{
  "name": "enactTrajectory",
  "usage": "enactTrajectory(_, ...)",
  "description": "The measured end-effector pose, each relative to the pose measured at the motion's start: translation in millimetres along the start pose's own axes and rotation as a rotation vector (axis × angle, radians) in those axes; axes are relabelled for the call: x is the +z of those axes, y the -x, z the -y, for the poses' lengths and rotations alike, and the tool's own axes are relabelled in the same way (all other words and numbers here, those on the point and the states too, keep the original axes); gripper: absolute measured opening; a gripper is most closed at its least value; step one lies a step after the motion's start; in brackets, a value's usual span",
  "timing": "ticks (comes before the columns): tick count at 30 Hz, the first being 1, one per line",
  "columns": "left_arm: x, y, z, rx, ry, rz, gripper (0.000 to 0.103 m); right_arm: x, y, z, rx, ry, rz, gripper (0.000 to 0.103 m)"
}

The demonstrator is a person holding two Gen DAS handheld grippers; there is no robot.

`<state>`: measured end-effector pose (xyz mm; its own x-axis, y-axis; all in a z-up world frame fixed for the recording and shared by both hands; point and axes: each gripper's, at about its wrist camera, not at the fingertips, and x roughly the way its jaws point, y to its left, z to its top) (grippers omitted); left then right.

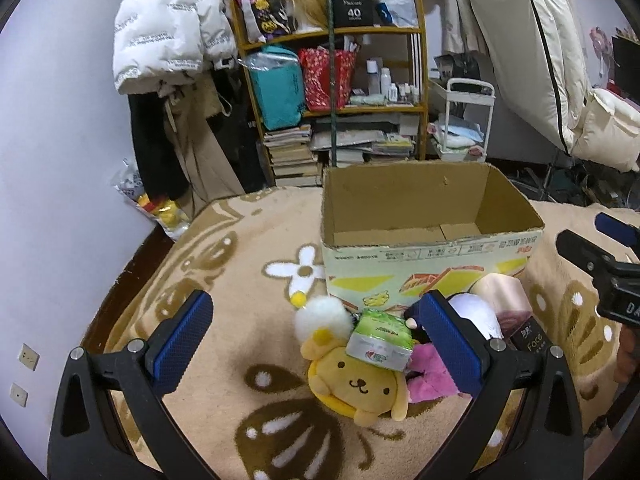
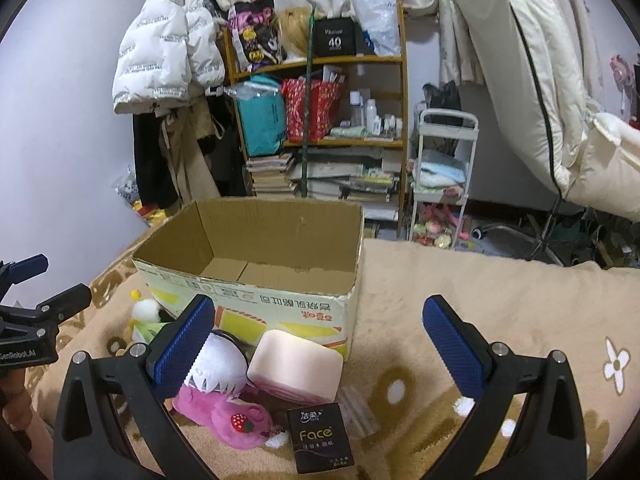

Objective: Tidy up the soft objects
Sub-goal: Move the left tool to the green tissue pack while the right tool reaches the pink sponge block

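Observation:
An open cardboard box [image 1: 432, 264] [image 2: 280, 304] stands on a beige patterned blanket, with nothing visible inside it. A heap of soft things lies in front of it: a yellow dog plush [image 1: 356, 380], a white pompom [image 1: 322, 316], a green tissue pack [image 1: 380, 340], a pink plush [image 2: 224, 412], a white plush [image 2: 218, 364], a peach cushion [image 2: 296, 364] and a black Face tissue pack [image 2: 322, 440]. My left gripper [image 1: 316, 344] is open above the dog plush. My right gripper [image 2: 318, 344] is open over the cushion.
Behind the bed stand a wooden shelf [image 1: 332, 32] full of bags and books, hanging coats [image 1: 172, 24] and a white trolley [image 2: 440, 176]. The purple wall [image 1: 60, 160] runs along the left. The blanket [image 2: 500, 288] stretches right of the box.

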<state>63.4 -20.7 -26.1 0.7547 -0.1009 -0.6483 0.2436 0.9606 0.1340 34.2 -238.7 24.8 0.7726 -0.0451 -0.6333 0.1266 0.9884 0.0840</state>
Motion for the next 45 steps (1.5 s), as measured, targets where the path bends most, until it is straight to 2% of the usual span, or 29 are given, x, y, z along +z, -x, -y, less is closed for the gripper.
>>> enactTrajectory(10, -6.4, -23.3, 24.4, -0.051, -0.060, -0.068, 0.102, -8.6, -37.7, 9.5, 0.053, -0.021, -0.163, 0.103)
enactTrajectory(21, -15.3, -39.9, 34.5, -0.088, -0.093, -0.137, 0.102, -29.4, -63.2, 14.9, 0.102, -0.065, -0.263, 0.103)
enactTrajectory(27, -19.9, -45.1, 39.3, -0.124, -0.109, -0.166, 0.101, -32.1, -71.7, 22.1, 0.126, -0.108, -0.273, 0.103)
enactTrajectory(32, -21.7, -53.3, 39.3, -0.164, -0.085, -0.208, 0.091, -37.4, -81.6, 23.8, 0.141, -0.140, -0.307, 0.103)
enactTrajectory(38, -25.2, -60.9, 39.9, -0.176, -0.085, -0.241, 0.081, -38.7, -87.0, 21.4, 0.165, -0.124, -0.320, 0.102)
enactTrajectory(41, -26.8, -64.6, 38.2, -0.180, -0.084, -0.257, 0.074, -40.3, -90.4, 21.6, 0.197, -0.126, -0.332, 0.093)
enactTrajectory(45, -28.3, -68.5, 37.8, -0.183, -0.080, -0.272, 0.073, -40.2, -95.0, 21.4, 0.215, -0.126, -0.348, 0.086)
